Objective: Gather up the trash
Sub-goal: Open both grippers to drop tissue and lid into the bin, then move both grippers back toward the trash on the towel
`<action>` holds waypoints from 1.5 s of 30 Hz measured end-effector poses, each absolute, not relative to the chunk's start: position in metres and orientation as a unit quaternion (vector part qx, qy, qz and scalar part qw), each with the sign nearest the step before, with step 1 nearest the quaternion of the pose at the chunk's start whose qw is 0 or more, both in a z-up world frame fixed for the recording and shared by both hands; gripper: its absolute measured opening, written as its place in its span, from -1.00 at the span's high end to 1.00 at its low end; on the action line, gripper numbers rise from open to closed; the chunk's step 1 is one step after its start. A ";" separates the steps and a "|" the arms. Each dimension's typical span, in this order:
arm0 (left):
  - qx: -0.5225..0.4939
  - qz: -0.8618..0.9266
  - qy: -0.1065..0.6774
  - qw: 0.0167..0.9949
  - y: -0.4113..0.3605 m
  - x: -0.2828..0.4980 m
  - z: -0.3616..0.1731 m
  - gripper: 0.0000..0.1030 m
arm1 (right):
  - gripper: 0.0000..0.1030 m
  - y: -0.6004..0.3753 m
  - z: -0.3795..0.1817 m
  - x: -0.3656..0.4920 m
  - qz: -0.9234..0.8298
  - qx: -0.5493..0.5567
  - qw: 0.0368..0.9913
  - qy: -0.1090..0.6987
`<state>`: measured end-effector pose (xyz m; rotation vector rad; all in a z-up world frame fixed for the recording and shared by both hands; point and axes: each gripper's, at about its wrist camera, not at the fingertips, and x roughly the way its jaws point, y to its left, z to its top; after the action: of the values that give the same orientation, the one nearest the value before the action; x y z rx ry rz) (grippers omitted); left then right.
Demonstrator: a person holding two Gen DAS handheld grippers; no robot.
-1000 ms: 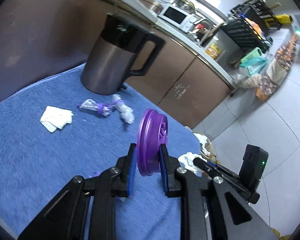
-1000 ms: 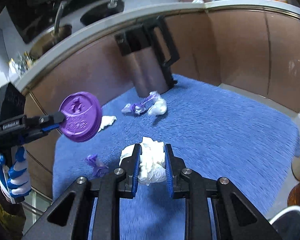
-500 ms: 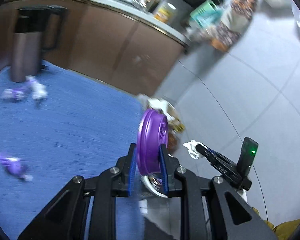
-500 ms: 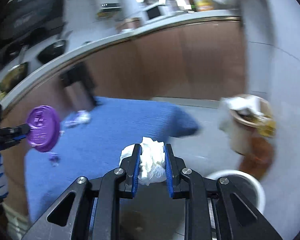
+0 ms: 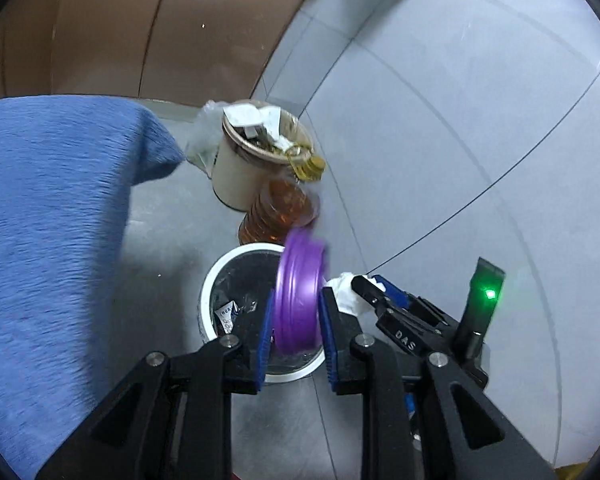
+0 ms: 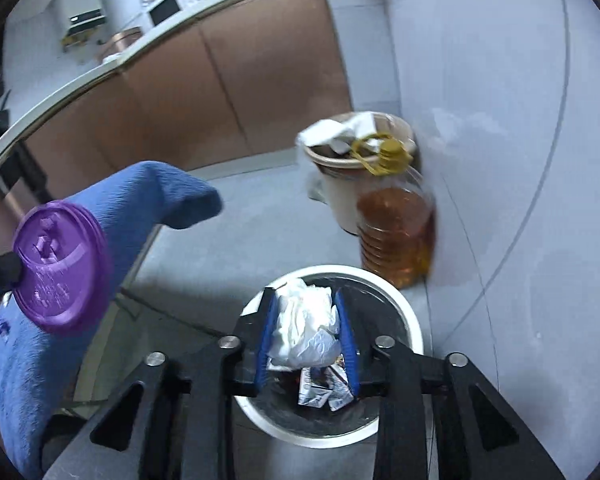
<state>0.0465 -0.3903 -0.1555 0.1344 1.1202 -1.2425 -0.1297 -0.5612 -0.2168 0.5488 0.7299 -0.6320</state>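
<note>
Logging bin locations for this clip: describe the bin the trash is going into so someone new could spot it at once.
Start at the grey tiled floor beside the blue-towelled table. Three containers stand there: a cream bucket stuffed with rubbish, an amber oil jug, and nearest the grippers, the bin. It alone is round, white-rimmed and dark inside, with wrappers at the bottom.

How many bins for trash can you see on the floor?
2. A white-rimmed bin sits right under the right tool. A beige bin, already full, stands farther back beside the oil bottle.
</note>
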 end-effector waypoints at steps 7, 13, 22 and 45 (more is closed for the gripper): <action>0.063 -0.550 0.512 0.657 -0.405 0.037 -0.169 0.18 | -0.14 -0.567 -0.231 -0.140 -0.321 0.264 0.839 0.351; 0.067 -0.540 0.474 0.692 -0.382 0.036 -0.148 0.18 | -0.16 -0.562 -0.222 -0.142 -0.316 0.268 0.844 0.340; 0.045 -0.523 0.422 0.739 -0.312 0.034 -0.109 0.14 | -0.19 -0.518 -0.174 -0.123 -0.270 0.235 0.877 0.319; -0.068 -0.335 0.358 0.869 -0.077 0.081 -0.096 -0.05 | -0.28 -0.395 -0.068 -0.063 -0.142 0.137 0.940 0.277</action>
<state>0.0810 -0.0770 -0.0965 -0.1433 0.7481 -0.7010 -0.0630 -0.3945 -0.0675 0.2798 0.5657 -0.2892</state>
